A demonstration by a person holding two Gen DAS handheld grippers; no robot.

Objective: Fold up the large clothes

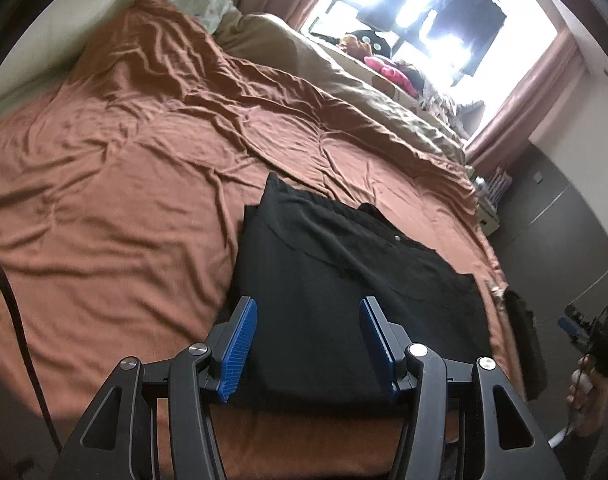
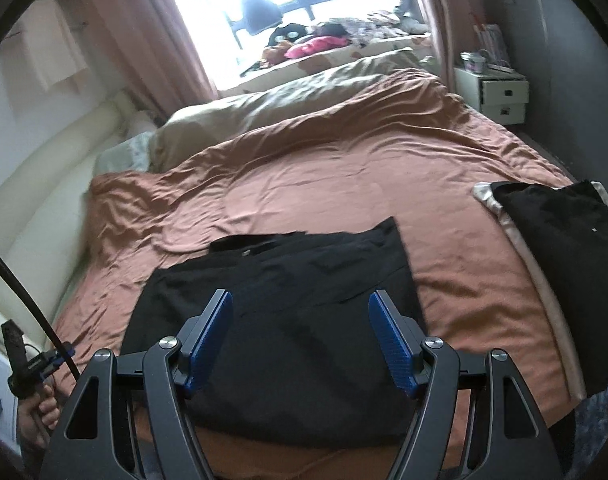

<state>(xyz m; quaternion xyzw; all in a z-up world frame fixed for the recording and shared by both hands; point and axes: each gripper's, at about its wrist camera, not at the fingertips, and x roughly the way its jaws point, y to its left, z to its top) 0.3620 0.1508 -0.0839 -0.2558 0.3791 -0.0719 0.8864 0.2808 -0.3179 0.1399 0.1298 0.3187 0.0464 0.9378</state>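
Black garment point(image 1: 336, 280) lies folded on the bed, near edge, a roughly rectangular stack with a straight near fold and layered edges on the far side. Fabric matte, thin, softly creased; a small pale button shows near its far end in the left wrist view. In the right wrist view the garment point(image 2: 287, 320) sits mid-frame, layers stepped at the far right corner.

Duvet point(image 1: 123, 180) is rust-brown, smooth with a slight sheen, heavily wrinkled, covering most of the bed. A beige cover point(image 2: 271, 100) is bunched along the far side under the window point(image 2: 263, 8). Pink-brown curtains point(image 2: 143, 40) hang at both sides. Cream padded headboard point(image 2: 43, 160) curves along the left in the right wrist view.

A second black cloth point(image 2: 564, 248) lies at the right edge of the bed on a pale satin-like piece. White nightstand point(image 2: 500, 96) with two drawers stands far right. No legible writing anywhere.

Left gripper point(image 1: 308, 340): jaws apart, blue ribbed pads, black metal arms with round silver bolts; nothing between the pads, garment seen beyond them. Right gripper point(image 2: 299, 340): jaws apart, same build, nothing clamped. Each wrist view shows the other hand at the frame edge on its gripper handle: right hand point(image 1: 584, 388), left hand point(image 2: 43, 408).
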